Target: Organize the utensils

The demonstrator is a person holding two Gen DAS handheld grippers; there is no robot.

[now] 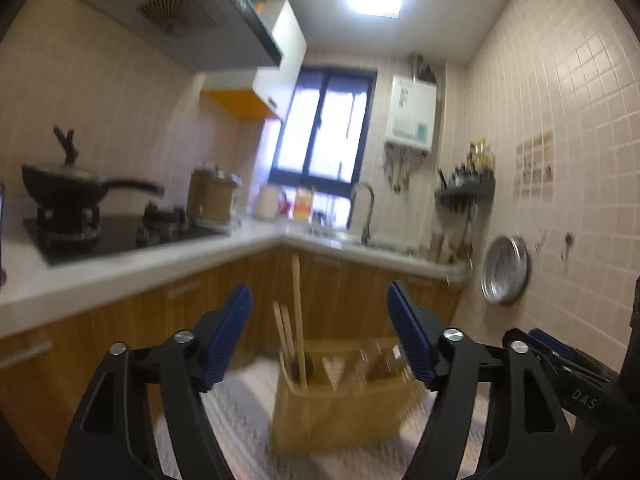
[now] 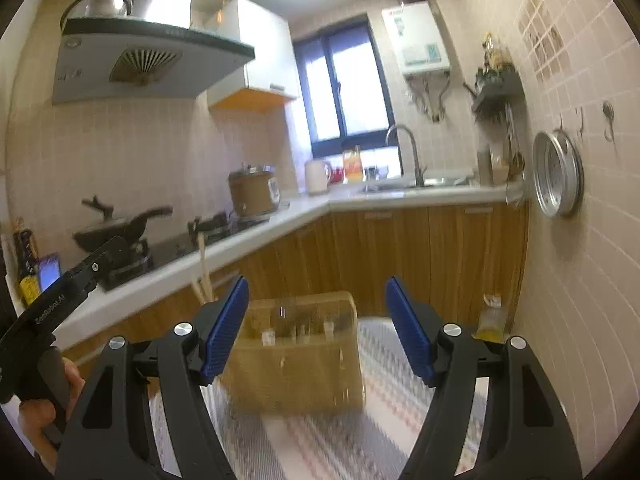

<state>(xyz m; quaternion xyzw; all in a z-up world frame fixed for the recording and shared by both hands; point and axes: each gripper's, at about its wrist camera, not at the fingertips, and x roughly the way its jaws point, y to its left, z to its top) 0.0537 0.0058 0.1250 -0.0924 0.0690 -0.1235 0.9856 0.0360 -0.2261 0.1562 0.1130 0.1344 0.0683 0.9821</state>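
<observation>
Right now both tools are spread apart and hold nothing: the left tool (image 1: 320, 332) and right tool (image 2: 316, 320) both hover above a yellow utensil basket (image 1: 340, 412) standing on a striped cloth (image 2: 360, 440). Several wooden chopsticks (image 1: 294, 344) stand upright in the basket's left compartment; what fills the others is too blurred to name. No loose utensils show, so the sorting looks largely done.
</observation>
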